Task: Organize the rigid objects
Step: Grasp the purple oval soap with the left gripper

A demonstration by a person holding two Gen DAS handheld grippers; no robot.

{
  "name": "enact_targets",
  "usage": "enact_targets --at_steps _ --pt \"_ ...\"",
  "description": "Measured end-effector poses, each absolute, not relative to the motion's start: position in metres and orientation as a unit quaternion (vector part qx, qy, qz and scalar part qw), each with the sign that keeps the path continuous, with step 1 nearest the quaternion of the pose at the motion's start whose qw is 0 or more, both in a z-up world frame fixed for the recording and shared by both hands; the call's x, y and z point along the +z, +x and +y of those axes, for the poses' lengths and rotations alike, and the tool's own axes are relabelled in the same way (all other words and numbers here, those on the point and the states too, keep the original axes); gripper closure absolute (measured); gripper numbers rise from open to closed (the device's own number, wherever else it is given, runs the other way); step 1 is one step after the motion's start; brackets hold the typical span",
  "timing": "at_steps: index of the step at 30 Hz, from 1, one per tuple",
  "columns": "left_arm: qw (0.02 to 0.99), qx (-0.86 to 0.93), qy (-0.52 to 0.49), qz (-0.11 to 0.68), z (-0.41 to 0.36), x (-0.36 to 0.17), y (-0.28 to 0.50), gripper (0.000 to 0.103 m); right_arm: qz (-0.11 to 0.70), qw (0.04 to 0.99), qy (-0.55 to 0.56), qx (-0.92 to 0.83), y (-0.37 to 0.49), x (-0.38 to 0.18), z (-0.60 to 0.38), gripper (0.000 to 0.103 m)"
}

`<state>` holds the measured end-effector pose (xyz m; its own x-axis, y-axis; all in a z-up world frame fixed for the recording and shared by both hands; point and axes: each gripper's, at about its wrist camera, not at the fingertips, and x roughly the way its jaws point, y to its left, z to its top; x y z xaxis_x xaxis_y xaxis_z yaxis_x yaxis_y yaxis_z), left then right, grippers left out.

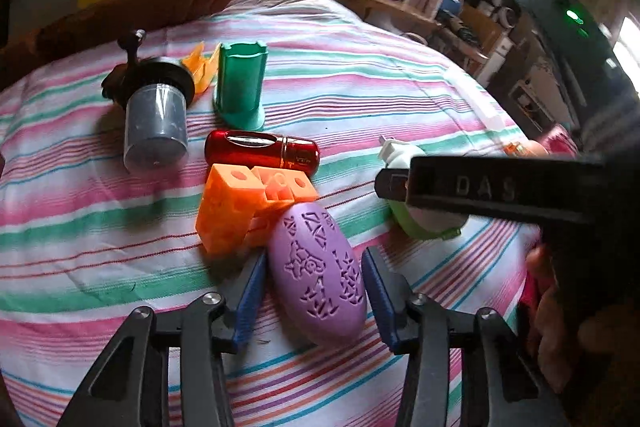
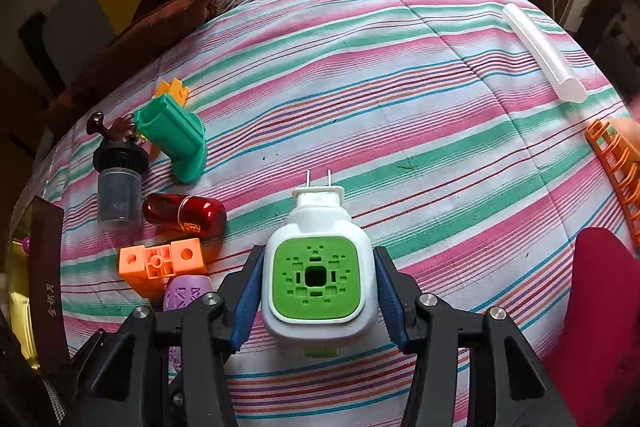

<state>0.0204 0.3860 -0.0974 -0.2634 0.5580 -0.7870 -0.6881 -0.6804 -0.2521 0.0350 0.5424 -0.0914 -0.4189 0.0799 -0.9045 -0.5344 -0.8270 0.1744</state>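
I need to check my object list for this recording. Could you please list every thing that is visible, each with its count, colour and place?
striped bedcover: one, pink, green and white, under everything
purple oval case: one, between the left fingers, pads not pressing
orange block: one, touching the case's far end
red capsule: one, behind the block
grey jar: one, black lid, far left, lying down
green holder: one, beside the jar
small orange piece: one, behind the holder
white-and-green plug-in device: one, in the right grip
white tube: one, far right
orange rack: one, right edge
left gripper: black, blue pads, open
right gripper: black, blue pads, shut on the device
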Motion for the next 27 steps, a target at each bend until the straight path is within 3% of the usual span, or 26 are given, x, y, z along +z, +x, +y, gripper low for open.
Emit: enact_targets --at_steps 15,27 --pt "0.415 0.801 -0.419 0.104 0.341 -0.097 0.035 0.060 0.208 0.168 -0.501 0.823 0.028 -0.089 0.534 0.050" --pt "0.414 0.800 -0.429 0.074 0.297 -0.095 0.032 0.061 0.204 0.116 -0.489 0.840 0.024 -0.084 0.522 0.050"
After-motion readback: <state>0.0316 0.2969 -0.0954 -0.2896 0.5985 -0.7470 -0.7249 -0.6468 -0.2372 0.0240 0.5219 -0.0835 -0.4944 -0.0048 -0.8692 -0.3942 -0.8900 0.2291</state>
